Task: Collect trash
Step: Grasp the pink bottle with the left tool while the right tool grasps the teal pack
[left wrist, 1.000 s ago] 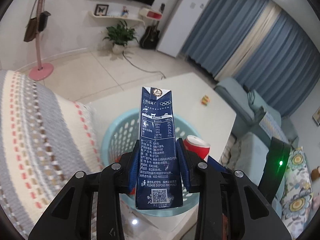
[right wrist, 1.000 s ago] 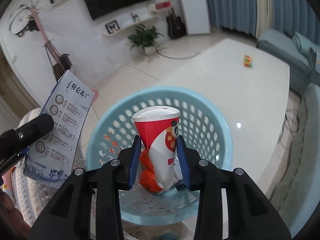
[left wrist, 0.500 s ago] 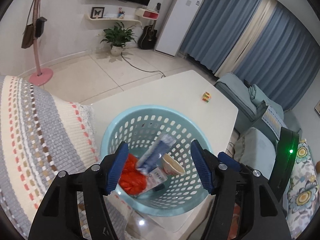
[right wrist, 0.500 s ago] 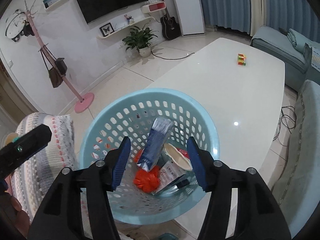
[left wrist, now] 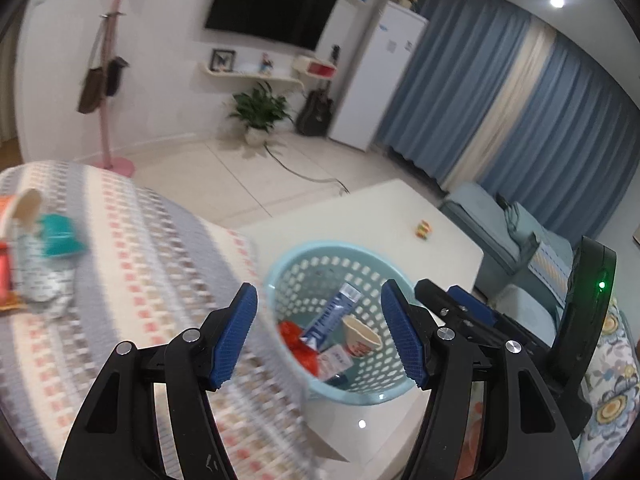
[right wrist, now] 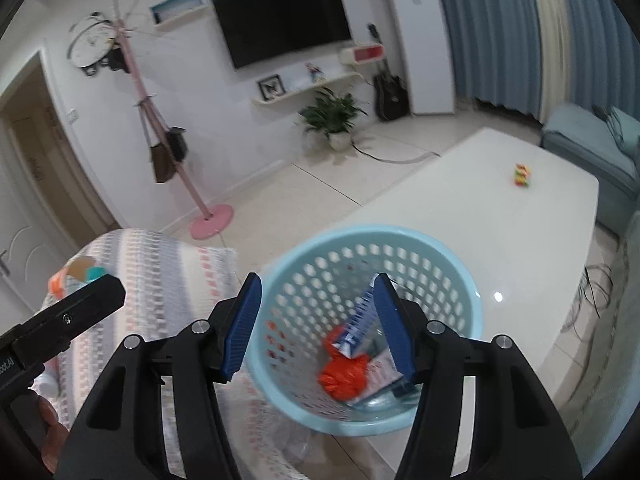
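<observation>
A light blue perforated basket point(left wrist: 280, 276) stands on the corner of a white table point(left wrist: 372, 216); it also shows in the right wrist view point(right wrist: 460, 276). In it lie a blue milk carton point(left wrist: 330, 318), a red and white paper cup point(left wrist: 360, 336) and orange crumpled trash point(right wrist: 344, 372). My left gripper point(left wrist: 320, 336) is open and empty above the basket's near side. My right gripper point(right wrist: 320, 328) is open and empty over the basket. More trash point(left wrist: 40, 248), a teal item and wrappers, lies blurred on the striped cushion point(left wrist: 132, 280) at the left.
A small colourful cube point(left wrist: 423, 229) sits further along the table. A blue sofa point(left wrist: 504, 224) with floral cushions stands at the right. A pink coat stand point(right wrist: 200, 200), a plant point(right wrist: 332, 120) and a TV wall lie beyond the open floor.
Both grippers opened and dropped the milk carton and the paper cup into the basket. Since then both have drawn back and swung left, bringing the cushion and its trash into view.
</observation>
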Motion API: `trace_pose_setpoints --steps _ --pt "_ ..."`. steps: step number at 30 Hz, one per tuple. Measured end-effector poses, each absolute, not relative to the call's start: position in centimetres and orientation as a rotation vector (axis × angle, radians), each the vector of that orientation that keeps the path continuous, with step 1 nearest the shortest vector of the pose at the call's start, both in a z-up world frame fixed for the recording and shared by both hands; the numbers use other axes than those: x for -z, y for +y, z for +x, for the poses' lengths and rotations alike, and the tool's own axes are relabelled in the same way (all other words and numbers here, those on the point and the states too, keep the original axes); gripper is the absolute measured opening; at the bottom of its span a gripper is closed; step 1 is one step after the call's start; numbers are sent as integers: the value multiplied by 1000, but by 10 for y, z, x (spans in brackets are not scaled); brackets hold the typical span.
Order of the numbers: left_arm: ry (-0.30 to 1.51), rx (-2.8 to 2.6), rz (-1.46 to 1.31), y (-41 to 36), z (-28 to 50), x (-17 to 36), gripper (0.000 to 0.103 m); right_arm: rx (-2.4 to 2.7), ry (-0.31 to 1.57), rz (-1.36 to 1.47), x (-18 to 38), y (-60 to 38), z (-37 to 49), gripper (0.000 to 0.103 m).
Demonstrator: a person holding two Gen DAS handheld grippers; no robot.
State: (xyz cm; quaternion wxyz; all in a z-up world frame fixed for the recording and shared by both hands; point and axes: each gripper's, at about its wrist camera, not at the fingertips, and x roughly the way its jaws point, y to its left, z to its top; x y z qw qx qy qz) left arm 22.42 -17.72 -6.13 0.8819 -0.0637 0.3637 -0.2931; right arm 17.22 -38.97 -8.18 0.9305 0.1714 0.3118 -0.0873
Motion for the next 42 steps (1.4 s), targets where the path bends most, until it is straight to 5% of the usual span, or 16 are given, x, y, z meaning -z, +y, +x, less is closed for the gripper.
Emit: trace_pose_setpoints --steps 23,42 --pt "622 -39 -285 85 198 22 82 -164 608 116 25 -210 221 55" --pt "799 -61 -368 114 244 93 83 -281 756 59 62 -141 308 55"
